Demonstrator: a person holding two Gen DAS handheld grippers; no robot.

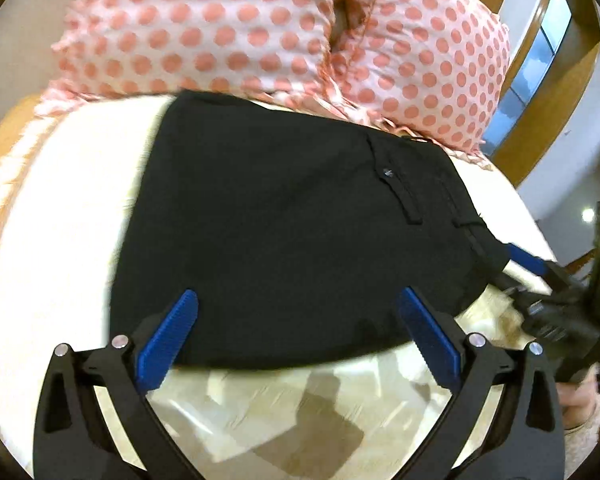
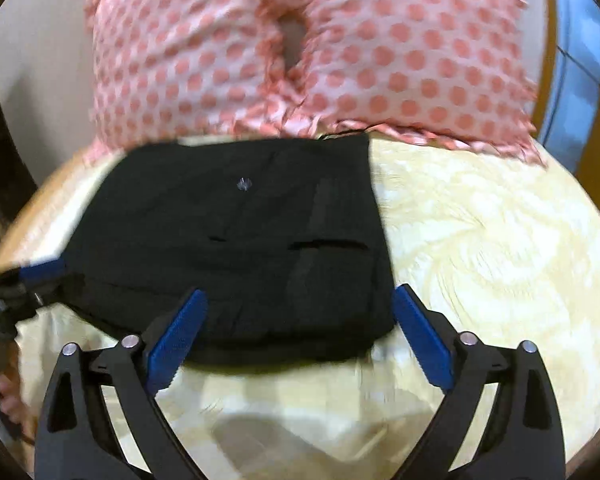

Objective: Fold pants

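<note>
The black pants [image 1: 284, 224] lie folded into a compact block on the cream bedspread, a small button and a pocket flap facing up; the right wrist view shows the same pants [image 2: 236, 248]. My left gripper [image 1: 298, 300] hovers over their near edge, jaws wide open, nothing between the blue pads. My right gripper [image 2: 300, 300] stands open just as wide above the pants' near right corner. One blue fingertip of the right gripper [image 1: 526, 258] shows at the pants' right side in the left wrist view; the left gripper's fingertip [image 2: 42, 270] shows at their left side in the right wrist view.
Two pink polka-dot pillows [image 1: 260, 36] lean at the head of the bed, right behind the pants. The patterned cream bedspread [image 2: 480, 248] stretches out to the right. A wooden bed frame [image 1: 556, 92] and a window lie beyond. A hand [image 1: 580, 404] holds the right gripper's handle.
</note>
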